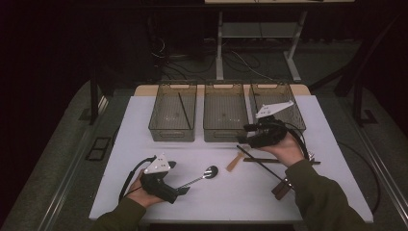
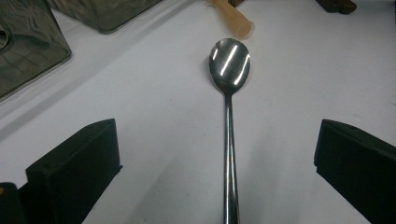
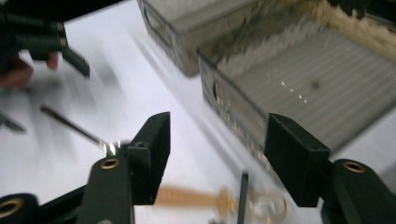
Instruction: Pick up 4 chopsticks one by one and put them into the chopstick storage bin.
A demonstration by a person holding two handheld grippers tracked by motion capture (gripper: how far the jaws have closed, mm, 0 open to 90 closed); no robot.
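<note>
Your left tool (image 2: pixel 217 177) sits on the tabletop (image 1: pixel 144 144) with its jaws spread wide on either side of a shiny steel spoon (image 2: pixel 229 116), not touching it; the oval bowl faces up and away from you. Your right tool (image 1: pixel 245 134) hangs parted and empty before the middle basket (image 1: pixel 225 134).

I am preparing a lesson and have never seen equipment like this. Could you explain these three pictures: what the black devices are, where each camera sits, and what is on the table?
A person holds a hand-held gripper in each hand. The high view looks down on the white table; the other two cameras ride on the grippers.

The left gripper is open, with a metal spoon lying between its jaws, not gripped. The right gripper is open and holds nothing. Three clear bins stand at the back, with a tan utensil and dark sticks nearby.
</note>
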